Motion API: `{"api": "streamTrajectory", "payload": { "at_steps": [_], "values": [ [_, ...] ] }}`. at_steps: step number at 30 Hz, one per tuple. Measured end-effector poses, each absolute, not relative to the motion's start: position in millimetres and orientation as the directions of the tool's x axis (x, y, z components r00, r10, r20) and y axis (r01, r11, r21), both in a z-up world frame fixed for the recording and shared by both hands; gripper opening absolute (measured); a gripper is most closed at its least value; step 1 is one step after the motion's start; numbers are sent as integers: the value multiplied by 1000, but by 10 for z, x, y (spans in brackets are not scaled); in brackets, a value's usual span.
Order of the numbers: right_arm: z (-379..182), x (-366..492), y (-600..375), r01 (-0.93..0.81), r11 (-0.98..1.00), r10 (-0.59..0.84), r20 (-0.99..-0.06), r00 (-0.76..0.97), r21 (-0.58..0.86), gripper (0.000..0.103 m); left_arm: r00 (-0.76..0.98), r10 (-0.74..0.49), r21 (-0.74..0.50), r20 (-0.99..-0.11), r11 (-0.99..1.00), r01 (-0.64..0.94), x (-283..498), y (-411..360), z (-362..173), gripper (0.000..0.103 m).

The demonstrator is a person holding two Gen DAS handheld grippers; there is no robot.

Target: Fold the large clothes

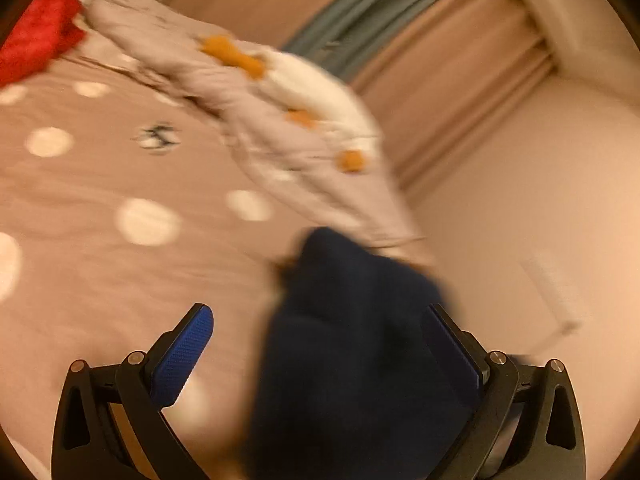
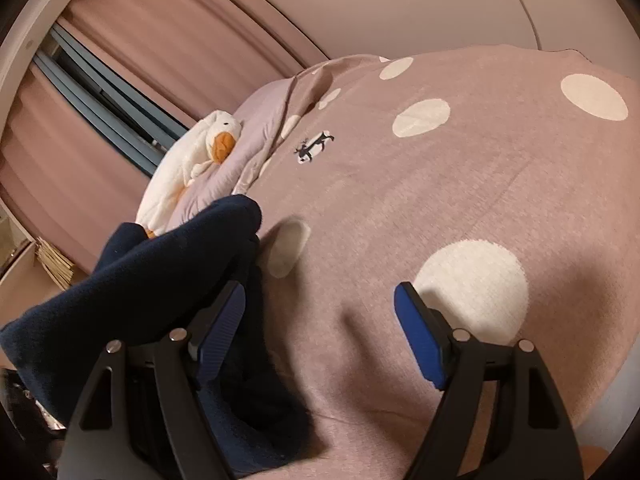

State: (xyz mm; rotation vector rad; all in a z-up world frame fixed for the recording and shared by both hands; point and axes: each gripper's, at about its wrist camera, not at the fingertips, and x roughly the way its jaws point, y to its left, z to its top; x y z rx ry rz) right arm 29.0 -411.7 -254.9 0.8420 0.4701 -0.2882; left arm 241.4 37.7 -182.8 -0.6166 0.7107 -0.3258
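A bed (image 2: 500,200) under a dusty-pink spotted cover fills the room, lit warm and dim. Pink curtains (image 2: 168,40) part on a dark window (image 2: 100,96) behind it, beside a plain pale wall (image 1: 540,200)

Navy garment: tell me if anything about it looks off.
The navy garment is bunched, not spread flat: it drapes over the right gripper's left finger, outside the open jaws. In the blurred left wrist view it hangs between the left gripper's open fingers, seemingly ungripped. The polka-dot bedspread looks undisturbed.
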Motion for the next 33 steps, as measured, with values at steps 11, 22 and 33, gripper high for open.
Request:
{"api": "streamTrajectory", "payload": {
  "at_steps": [11, 22, 33],
  "values": [
    [-2136, 352, -3826, 346, 755, -76, -451, 889, 557, 82, 485, -613, -637, -624, 758, 139, 2659, -238, -2502, 102],
    [-1416, 353, -3441, 163, 769, 62, -325, 944, 618, 81, 540, -548, -547, -639, 817, 183, 2538, -403, -2412, 102],
    [-1839, 801, -3238, 243, 862, -9, -465, 885, 445, 68, 512, -575, -562, -638, 802, 201, 2626, -347, -2472, 102]
  ]
}}
